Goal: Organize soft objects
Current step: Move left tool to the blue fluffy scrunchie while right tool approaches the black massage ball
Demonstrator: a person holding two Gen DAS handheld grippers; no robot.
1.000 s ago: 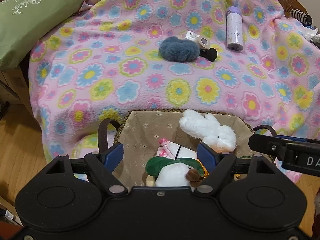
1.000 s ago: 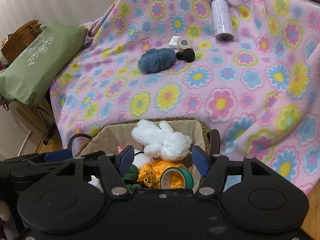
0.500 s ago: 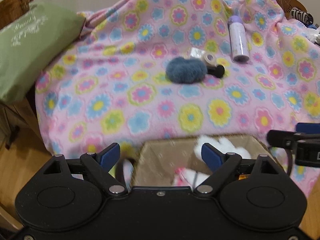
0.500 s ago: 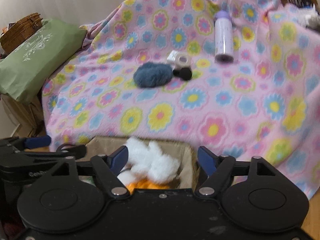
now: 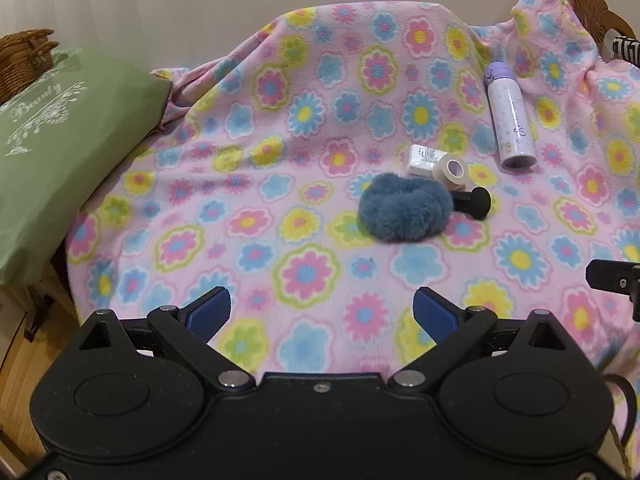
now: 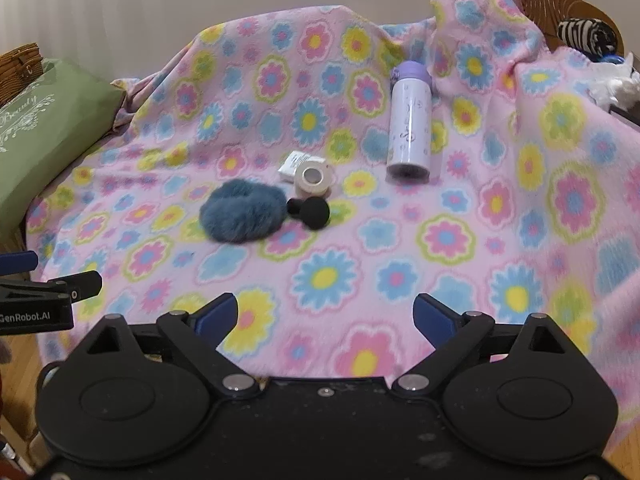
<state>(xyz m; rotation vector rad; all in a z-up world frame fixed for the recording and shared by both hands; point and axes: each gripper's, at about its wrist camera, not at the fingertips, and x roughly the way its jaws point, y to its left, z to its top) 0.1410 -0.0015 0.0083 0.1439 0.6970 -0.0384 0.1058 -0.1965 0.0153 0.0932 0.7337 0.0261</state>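
A fluffy blue-grey scrunchie (image 5: 405, 213) (image 6: 243, 216) lies mid-way up the pink flowered blanket (image 5: 256, 184) (image 6: 460, 240). My left gripper (image 5: 322, 314) hovers over the blanket's near part, well short of the scrunchie; its jaws are opening and nothing is between them. My right gripper (image 6: 325, 315) stands likewise over the near blanket, jaws opening around nothing. The right gripper's tip (image 5: 614, 278) shows at the left wrist view's right edge, and the left gripper's body (image 6: 36, 300) at the right wrist view's left edge.
Beside the scrunchie lie a black knob-shaped item (image 5: 476, 202) (image 6: 312, 211), a roll of tape (image 5: 450, 169) (image 6: 314, 178), a small white packet (image 5: 424, 159) and a purple-capped bottle (image 5: 509, 118) (image 6: 410, 124). A green pillow (image 5: 60, 148) lies left; wicker furniture (image 6: 560, 0) stands back right.
Both grippers lifted away from the basket of plush toys, which has dropped out of view, and moved toward the blanket. Both pairs of jaws have spread wider.
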